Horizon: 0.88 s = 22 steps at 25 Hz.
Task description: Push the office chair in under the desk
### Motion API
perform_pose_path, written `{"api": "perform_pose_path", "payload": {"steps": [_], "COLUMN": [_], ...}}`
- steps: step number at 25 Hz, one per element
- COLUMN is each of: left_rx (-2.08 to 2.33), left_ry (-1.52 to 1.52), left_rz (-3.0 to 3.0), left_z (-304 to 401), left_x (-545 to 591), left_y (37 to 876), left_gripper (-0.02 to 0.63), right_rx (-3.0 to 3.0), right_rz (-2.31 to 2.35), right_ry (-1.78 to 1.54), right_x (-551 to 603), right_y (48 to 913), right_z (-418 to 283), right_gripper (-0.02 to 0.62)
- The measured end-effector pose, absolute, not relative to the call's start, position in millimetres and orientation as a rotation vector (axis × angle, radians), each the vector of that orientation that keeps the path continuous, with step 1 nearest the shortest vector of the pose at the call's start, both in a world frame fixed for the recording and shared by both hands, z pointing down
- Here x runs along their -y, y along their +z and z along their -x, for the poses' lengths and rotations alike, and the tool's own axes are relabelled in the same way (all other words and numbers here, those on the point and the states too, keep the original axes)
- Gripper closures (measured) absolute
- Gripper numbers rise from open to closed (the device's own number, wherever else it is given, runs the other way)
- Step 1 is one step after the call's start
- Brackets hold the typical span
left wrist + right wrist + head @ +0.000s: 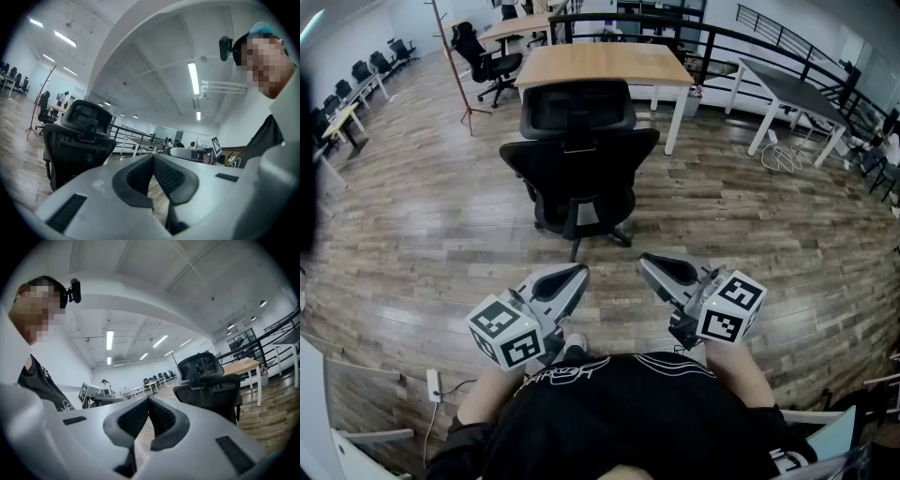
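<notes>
— Closest to the lens sits the person's black shirt (628, 412), and just past it, on the near side of the office chair (579, 150), come both claws.
— How do they stand?
— Left claw (578, 273) has its jaws pressed together with nothing between them, and right claw (646, 261) is the same. Both point level towards the chair's back, apart from it and touching nothing.
— And the chair?
— Black, mesh-backed, with a headrest, on the wooden floor (422, 234). Its back faces the person. The wood-topped counter (600, 64) stands just beyond the chair, whose seat is out on the near side, not tucked under.
— Anything else around the chair?
— A coat stand (455, 66) off to the chair's left in the head view, and a dark-topped table (792, 89) well to its right.
</notes>
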<state>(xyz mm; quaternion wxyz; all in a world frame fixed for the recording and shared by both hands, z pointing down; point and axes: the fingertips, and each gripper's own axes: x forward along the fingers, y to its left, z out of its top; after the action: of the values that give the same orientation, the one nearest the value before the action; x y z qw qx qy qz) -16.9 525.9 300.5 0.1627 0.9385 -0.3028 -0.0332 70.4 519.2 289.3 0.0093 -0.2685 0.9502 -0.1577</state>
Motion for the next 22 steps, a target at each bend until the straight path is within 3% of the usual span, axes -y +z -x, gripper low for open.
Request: {"api": "perform_pose_path", "payload": {"steps": [22], "left_rx": [0.851], "left_ry": [-0.051], "left_rz": [-2.614], "left_z": [78.6], "left_x": [-422.6], "left_y": [335.7], "left_gripper": [0.598], "right_rx": [-2.968], "right_rz": [1.055], "right_ry": [-0.590], "right_x": [-418.8], "right_y": [335.5], "right_z": [-27.0], "right_gripper": [0.554]}}
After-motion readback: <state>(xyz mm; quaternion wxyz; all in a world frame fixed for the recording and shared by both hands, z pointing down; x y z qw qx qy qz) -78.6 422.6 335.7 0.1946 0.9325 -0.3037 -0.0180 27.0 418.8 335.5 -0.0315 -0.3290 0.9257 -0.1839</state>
